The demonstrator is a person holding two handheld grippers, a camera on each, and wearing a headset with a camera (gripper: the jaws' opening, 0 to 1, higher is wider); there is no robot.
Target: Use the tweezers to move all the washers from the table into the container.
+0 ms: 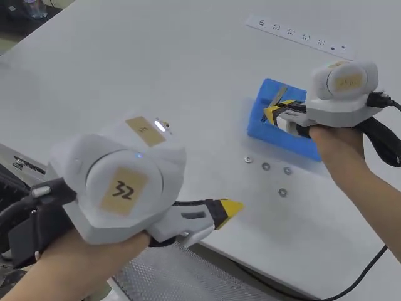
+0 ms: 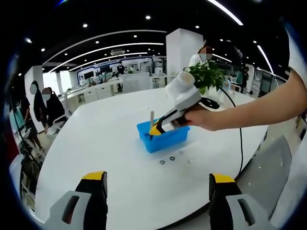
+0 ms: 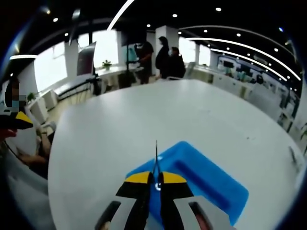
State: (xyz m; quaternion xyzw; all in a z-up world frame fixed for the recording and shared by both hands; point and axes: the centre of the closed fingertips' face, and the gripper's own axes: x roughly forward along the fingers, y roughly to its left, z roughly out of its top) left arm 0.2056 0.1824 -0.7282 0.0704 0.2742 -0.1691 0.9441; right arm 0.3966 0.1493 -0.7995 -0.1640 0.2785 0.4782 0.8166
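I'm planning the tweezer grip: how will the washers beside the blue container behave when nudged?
The washers look thin and flat: probably light, rigid, hard to get under. On the smooth white table they'd likely slide, not roll. Fine tweezers may let one slip.

I have the left gripper [image 1: 224, 209] low and close to my body, with the left hand [image 1: 75, 263] wrapped underneath it. Its yellow-tipped jaws point right and, in the left gripper view, stand wide apart. The right gripper [image 1: 274, 114] is further out, roughly level in the right hand [image 1: 335, 141], the forearm running back toward the lower right. Its jaws point left and are pressed together on the tweezers [image 3: 156, 155], whose thin tips jut forward.
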